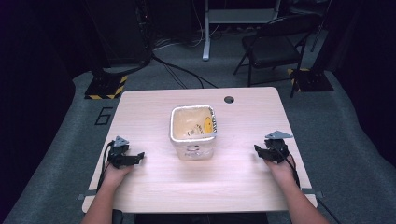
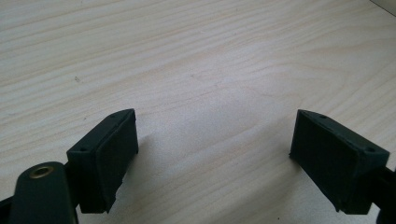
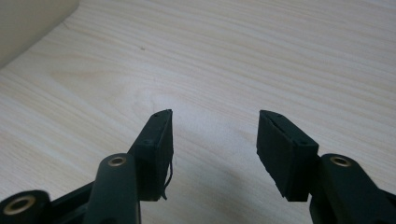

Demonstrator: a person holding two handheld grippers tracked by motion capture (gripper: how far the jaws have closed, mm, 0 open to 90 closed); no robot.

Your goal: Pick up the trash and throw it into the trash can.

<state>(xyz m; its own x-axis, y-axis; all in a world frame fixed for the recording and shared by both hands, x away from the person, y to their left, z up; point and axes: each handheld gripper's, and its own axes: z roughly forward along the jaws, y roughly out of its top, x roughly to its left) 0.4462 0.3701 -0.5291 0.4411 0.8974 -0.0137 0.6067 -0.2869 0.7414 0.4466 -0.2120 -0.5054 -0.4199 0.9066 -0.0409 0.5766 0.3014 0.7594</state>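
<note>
Square clear tub [image 1: 193, 132] with yellowish contents sits upright mid-table [image 1: 243, 182], left gripper [image 1: 136, 157] resting on the wood well to its left with jaws wide apart, right gripper [image 1: 258, 150] well to its right, jaws apart too, both holding nothing.

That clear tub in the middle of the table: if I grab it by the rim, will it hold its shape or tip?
The clear tub looks thin-walled, so its rim may flex under the fingers. Apart from a yellow printed wrapper it seems nearly empty, so probably light and easy to slide. It is square and upright with a fairly wide base, so tipping seems unlikely unless pushed high.
</note>
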